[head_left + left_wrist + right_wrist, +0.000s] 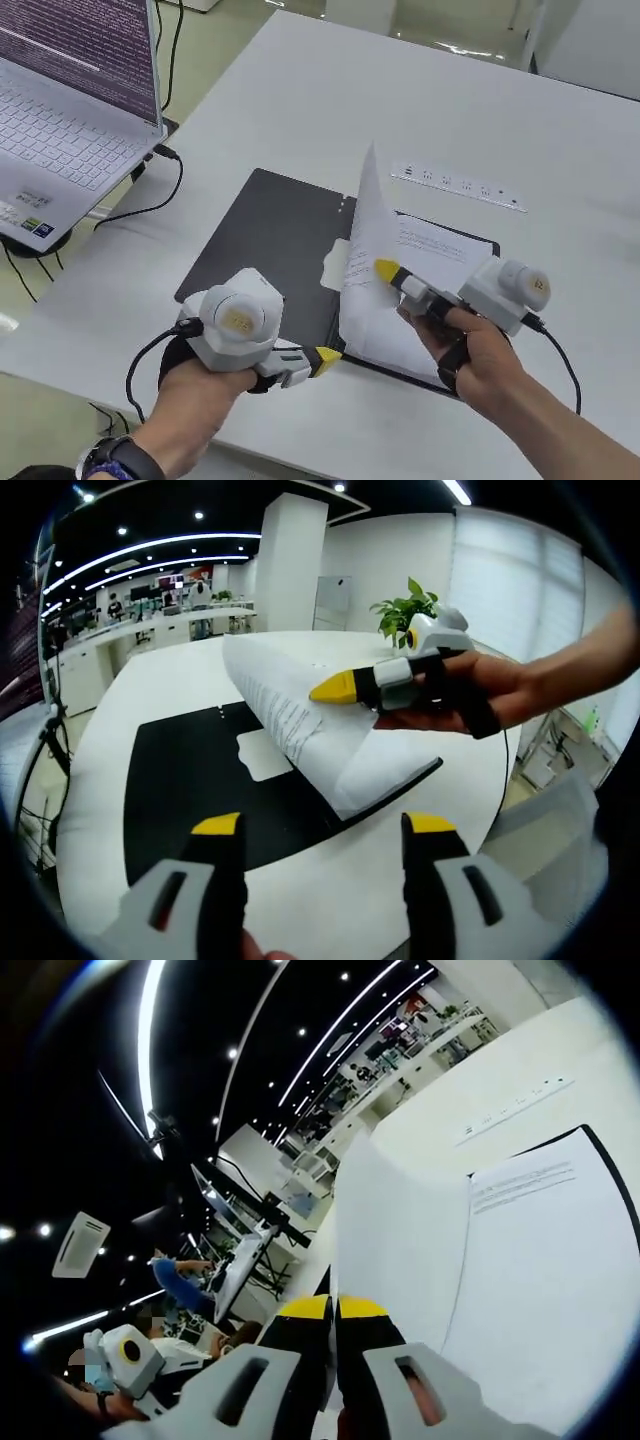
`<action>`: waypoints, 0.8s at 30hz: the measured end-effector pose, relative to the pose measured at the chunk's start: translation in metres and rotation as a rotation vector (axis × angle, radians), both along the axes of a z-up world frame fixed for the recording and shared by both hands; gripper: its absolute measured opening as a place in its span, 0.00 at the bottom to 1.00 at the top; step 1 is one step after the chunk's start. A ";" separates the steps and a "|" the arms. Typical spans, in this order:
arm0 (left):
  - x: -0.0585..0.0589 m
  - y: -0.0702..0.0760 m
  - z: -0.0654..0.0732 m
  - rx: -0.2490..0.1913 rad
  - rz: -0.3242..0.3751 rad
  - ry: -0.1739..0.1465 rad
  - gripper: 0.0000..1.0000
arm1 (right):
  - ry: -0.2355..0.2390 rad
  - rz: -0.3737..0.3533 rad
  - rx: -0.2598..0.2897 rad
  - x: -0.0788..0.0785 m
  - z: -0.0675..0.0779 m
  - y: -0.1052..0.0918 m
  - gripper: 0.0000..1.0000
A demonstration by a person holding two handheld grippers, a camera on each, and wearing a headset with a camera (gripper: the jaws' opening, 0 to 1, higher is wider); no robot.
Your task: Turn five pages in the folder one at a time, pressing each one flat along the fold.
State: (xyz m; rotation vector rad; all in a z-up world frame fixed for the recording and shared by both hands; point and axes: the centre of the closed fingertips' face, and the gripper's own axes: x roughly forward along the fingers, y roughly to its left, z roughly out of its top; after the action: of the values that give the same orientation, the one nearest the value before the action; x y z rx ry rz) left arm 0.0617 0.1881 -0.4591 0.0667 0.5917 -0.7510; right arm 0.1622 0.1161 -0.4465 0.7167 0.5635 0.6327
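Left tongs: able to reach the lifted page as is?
Likely yes: left tongs are open at the folder's near edge, nothing between them and the page; right tongs pinch the page higher up, off that path.

This is an open-plan office. A big white table [330, 90] holds a laptop [60, 120] and a power strip [458, 185]. Rows of desks [150, 630] stand behind under strip lights [150, 546], and a potted plant [405, 615] sits near the window blinds [510, 570].
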 end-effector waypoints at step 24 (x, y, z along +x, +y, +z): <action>0.003 0.020 0.009 -0.033 0.063 -0.009 0.63 | 0.121 -0.002 0.013 0.012 -0.039 0.063 0.00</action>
State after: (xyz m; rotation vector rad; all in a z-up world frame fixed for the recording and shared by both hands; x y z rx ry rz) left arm 0.0651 0.2080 -0.4505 0.0209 0.5700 -0.6991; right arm 0.1742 0.1790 -0.4858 0.7717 0.6710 0.5945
